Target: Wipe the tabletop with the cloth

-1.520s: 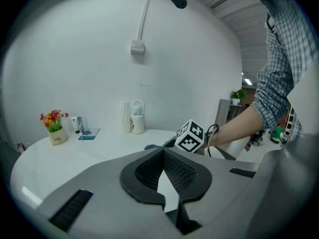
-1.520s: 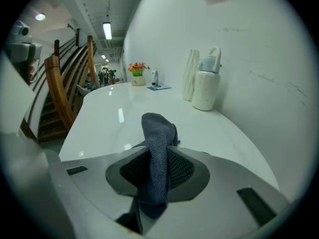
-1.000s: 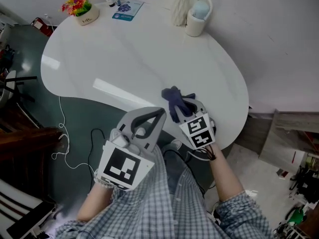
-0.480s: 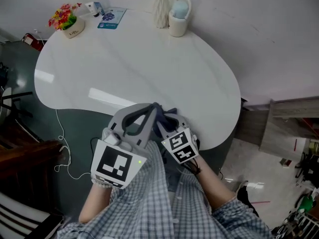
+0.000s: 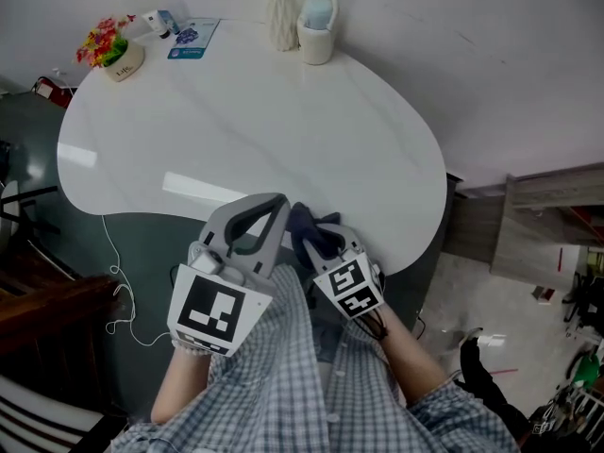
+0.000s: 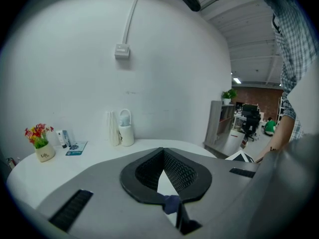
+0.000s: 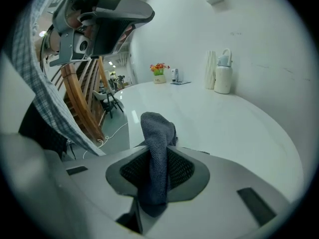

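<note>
Office: swivel chair (image 6: 250, 119), ceiling light (image 6: 237, 80), potted plant (image 6: 228, 94) on cabinet (image 6: 219, 126).

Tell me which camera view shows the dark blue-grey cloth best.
The right gripper view: the dark blue-grey cloth fills the centre, pinched between the right gripper's jaws, its weave plain. The head view shows only a dark bunch at the white tabletop's near edge; the left gripper view, a small blue scrap.

light: dim, even | glare: streak on tabletop (image 5: 203, 189) | gripper views: fisheye, dark corners | focus: sharp
</note>
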Motion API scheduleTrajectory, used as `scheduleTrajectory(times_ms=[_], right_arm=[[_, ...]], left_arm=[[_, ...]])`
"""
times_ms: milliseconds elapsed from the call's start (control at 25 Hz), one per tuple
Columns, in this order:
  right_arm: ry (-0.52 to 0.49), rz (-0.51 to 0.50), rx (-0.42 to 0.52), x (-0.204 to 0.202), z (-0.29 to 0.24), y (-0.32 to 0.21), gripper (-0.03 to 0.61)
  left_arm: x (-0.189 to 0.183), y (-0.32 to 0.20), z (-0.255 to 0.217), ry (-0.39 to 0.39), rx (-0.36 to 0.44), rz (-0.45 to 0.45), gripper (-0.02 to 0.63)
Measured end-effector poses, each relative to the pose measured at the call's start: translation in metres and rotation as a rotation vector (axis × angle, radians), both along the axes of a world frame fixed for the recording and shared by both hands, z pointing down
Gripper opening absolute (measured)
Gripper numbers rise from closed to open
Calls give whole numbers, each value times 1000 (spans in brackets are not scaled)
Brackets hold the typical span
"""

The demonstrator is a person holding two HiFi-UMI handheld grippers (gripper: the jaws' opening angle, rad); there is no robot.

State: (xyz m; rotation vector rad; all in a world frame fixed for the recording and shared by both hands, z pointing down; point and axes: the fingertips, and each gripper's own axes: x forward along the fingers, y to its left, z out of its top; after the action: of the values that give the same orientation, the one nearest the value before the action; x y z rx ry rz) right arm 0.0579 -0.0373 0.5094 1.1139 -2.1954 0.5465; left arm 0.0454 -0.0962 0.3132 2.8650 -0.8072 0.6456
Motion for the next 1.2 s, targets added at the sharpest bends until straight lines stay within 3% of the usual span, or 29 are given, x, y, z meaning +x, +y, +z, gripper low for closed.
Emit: scheduleTrajectory(times_ms=[560, 960, 1200], right_arm=[[76, 282, -17, 141, 5, 45, 83], [157, 501, 2, 261, 7, 42, 83], [204, 595, 16, 308, 6, 28, 83]], left_arm=[[35, 23, 0, 14, 3, 46, 5], [49, 33, 0, 19, 2, 47, 5], [53, 34, -2, 22, 9, 39, 5]])
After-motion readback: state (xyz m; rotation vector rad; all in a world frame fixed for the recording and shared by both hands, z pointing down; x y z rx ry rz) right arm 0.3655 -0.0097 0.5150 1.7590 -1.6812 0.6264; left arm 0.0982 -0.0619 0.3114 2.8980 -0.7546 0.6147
